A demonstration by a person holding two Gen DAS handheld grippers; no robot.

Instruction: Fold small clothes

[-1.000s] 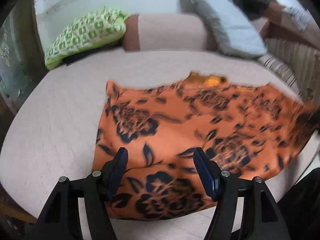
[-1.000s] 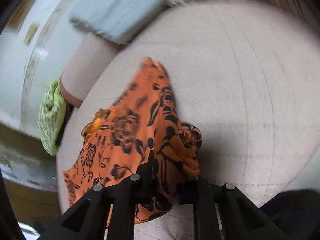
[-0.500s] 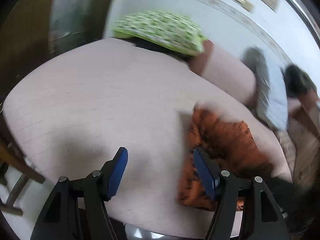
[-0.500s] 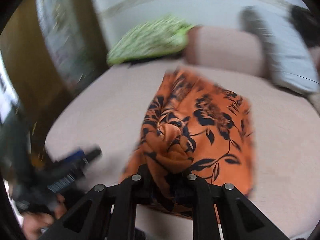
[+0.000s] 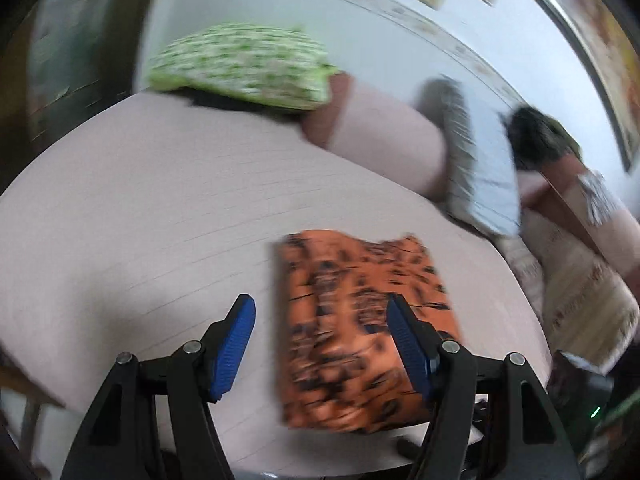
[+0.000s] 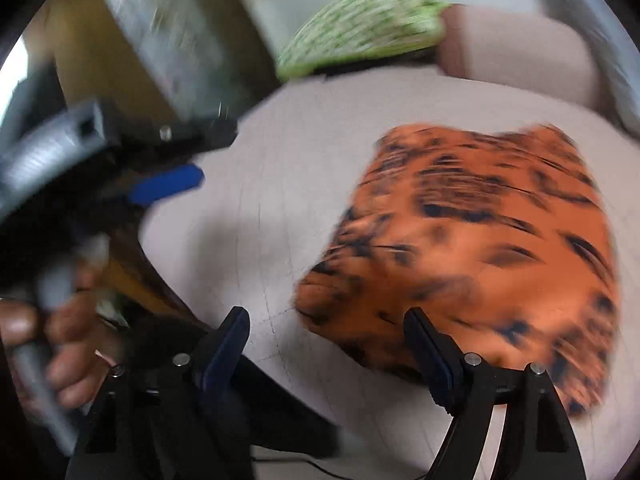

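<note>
An orange garment with a dark flower print [image 5: 360, 328] lies folded on the pale pink bed [image 5: 140, 220]. It also shows in the right wrist view [image 6: 480, 240]. My left gripper [image 5: 320, 340] is open and empty, held just above the bed at the garment's near left edge; it also appears, blurred, at the left of the right wrist view [image 6: 168, 180]. My right gripper [image 6: 328, 344] is open and empty, just in front of the garment's near corner. Both views are blurred by motion.
A green patterned pillow [image 5: 244, 64] and a pink bolster [image 5: 384, 140] lie at the head of the bed. A grey-blue pillow [image 5: 480, 172] and striped bedding [image 5: 580, 300] lie to the right. The bed's near edge [image 5: 320, 452] is close below my left gripper.
My right gripper has let go of the garment and opened. The garment now lies folded over on the bed. Both grippers have swung round and drawn back.
</note>
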